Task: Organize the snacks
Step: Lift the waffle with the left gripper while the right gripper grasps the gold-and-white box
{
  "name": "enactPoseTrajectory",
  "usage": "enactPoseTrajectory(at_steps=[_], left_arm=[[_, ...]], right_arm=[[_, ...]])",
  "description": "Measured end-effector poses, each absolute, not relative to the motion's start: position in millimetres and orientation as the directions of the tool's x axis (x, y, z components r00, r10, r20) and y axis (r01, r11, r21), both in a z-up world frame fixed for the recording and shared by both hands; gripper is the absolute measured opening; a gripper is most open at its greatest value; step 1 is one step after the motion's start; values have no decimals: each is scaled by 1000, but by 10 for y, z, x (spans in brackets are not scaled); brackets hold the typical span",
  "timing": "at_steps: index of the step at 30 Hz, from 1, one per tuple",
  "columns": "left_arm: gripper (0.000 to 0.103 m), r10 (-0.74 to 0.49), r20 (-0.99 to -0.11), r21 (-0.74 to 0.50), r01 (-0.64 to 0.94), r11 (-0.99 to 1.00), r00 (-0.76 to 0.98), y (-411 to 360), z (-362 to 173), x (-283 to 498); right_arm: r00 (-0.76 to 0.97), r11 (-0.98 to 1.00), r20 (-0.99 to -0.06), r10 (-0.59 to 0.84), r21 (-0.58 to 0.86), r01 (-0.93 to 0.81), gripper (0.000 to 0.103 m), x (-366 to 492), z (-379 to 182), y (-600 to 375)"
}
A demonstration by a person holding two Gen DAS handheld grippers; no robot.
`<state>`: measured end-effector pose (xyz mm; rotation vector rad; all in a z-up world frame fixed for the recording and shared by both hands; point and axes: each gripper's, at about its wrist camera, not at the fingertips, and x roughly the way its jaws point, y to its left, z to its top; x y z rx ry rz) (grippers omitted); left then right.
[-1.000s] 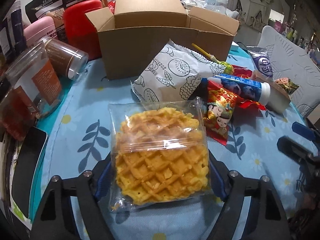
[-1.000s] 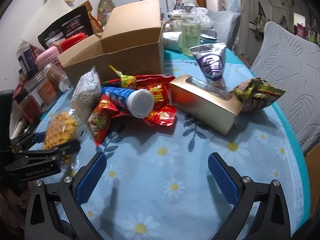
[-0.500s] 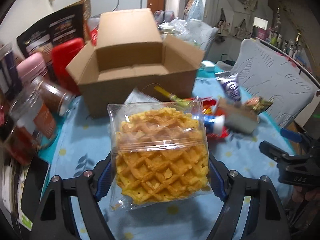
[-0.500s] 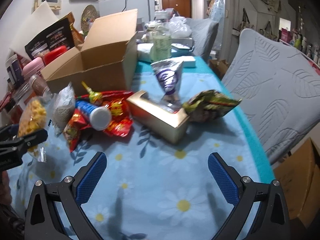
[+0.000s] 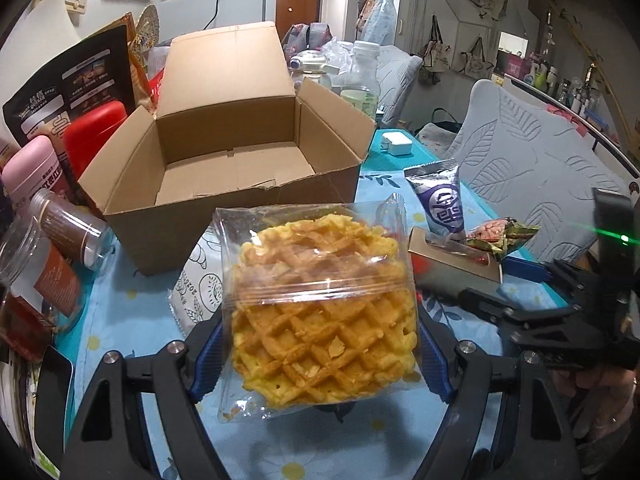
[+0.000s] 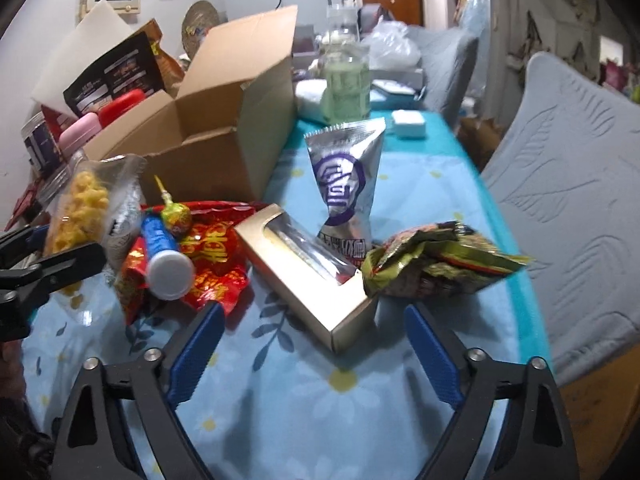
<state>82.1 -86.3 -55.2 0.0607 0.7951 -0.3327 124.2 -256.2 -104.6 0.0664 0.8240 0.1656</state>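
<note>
Cluttered dining rm; table w/ light-blue daisy-print cloth (image 6: 280,420), grey leaf-quilted chair back (image 6: 568,208) along its far edge. Open cardboard box (image 5: 224,184) sits on the cloth, flaps up, inside bare. Jars and a red canister (image 5: 92,132) crowd the side beyond it.

Left gripper (image 5: 320,354): blue pads clamped on both sides of a clear-bagged waffle (image 5: 324,312), bag lifted off the cloth, just in front of the box's near wall and lower than its rim. White printed pouch (image 5: 196,284) lies under/behind the bag.

Right gripper (image 6: 314,354): jaws closing, nothing btwn them, only cloth below. Just ahead of it a gold window box (image 6: 308,276) lies diagonal on the table, its near corner roughly btwn the fingertips but not touched. Silver-purple pouch (image 6: 346,184) stands upright behind the gold box; crumpled green-gold wrapper (image 6: 436,264) beside it toward the chair. On the other side: blue tube w/ white cap (image 6: 164,252) on red-gold packets (image 6: 212,256), lollipop (image 6: 176,218) resting on top.

Green-tinted bottle (image 6: 346,80) further back.
</note>
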Motion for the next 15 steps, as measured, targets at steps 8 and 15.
enactPoseTrajectory(at_steps=[8,15], left_arm=[[80,-260,-724,-76,300,951,639,-837,-608,865],[80,-247,-724,-72,286,956,644,-653,-639,747]], right_arm=[[643,977,-736,211,133,-169,51,1353,-1175,-2493],[659,981,-732,176,75,-178,37,1078,-1141,-2288]])
